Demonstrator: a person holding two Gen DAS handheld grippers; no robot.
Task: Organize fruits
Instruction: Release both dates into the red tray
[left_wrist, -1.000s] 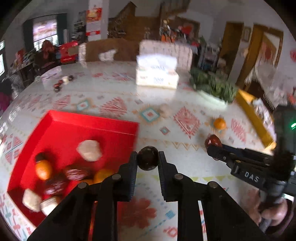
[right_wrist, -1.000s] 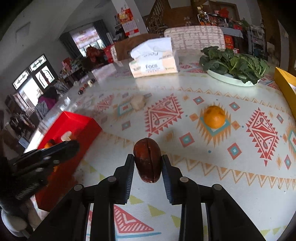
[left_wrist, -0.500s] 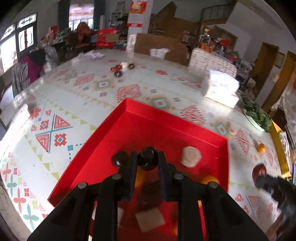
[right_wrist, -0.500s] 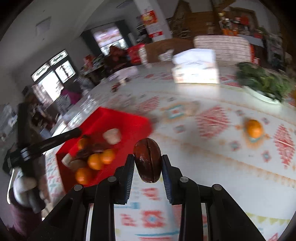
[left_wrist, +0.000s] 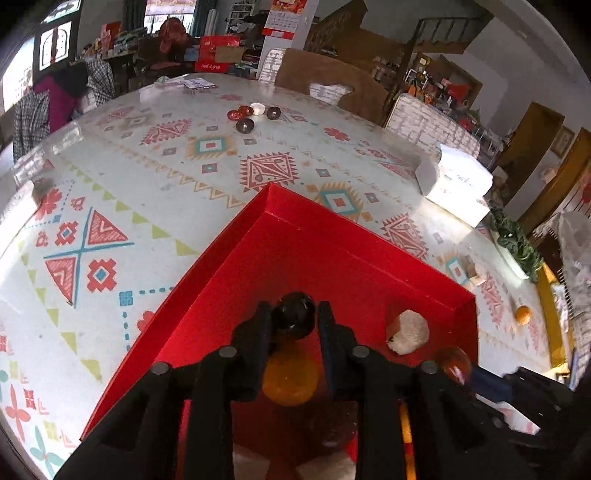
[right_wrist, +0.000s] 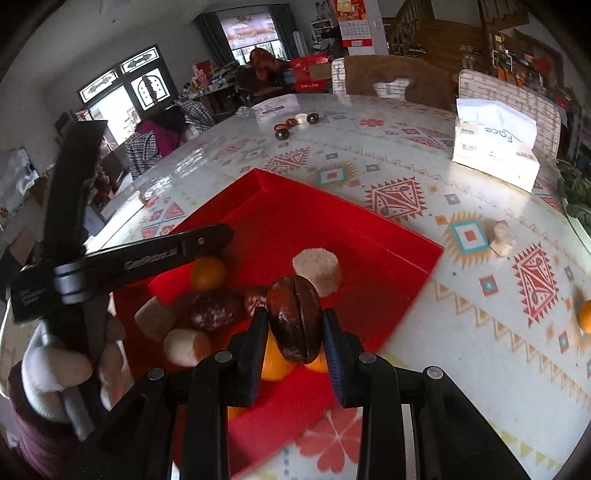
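1. The left gripper (left_wrist: 293, 321) hangs over the red tray (left_wrist: 332, 236), its jaws opening, with a dark round fruit (left_wrist: 294, 320) between them; whether the pads touch it is hard to tell.
2. The right gripper (right_wrist: 293, 325) pinches a brown oval fruit (right_wrist: 293, 317) above the tray's near side.
3. In the tray lie oranges (right_wrist: 208, 272), pale chunks (right_wrist: 317, 266) and dark fruits (right_wrist: 212, 309).
4. One orange (right_wrist: 584, 315) and a pale piece (right_wrist: 501, 238) sit on the patterned tabletop (right_wrist: 480, 332), near a tissue box (right_wrist: 495, 147).

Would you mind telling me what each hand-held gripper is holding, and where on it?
The right hand-held gripper clamps a brown oval fruit by its two long sides. The left hand-held gripper has a dark round fruit between its opening jaws, at its sides.
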